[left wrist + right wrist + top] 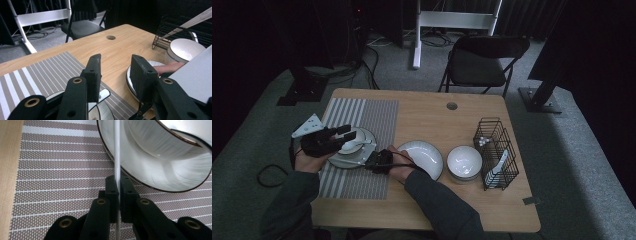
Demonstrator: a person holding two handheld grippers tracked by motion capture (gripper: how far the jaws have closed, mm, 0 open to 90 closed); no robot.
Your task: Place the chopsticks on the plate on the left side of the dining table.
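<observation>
Right tool (117, 195) pinches rim of glossy round plate (160, 165) on ribbed striped mat (62, 170); left tool (343, 134) half-open, empty above; white bowl (464, 161), wire rack (497, 150) well apart on wooden bench (427, 115).

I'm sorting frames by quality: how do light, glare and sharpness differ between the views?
High view: dim, dark surroundings, table soft. Left claw view: brighter, bowl glossy, near claw slightly soft. Right claw view: plate streaked with glare, mat sharp.

White dark-rimmed plate (343, 159) on striped placemat (362, 117), small white bowl (353, 141) on it
</observation>
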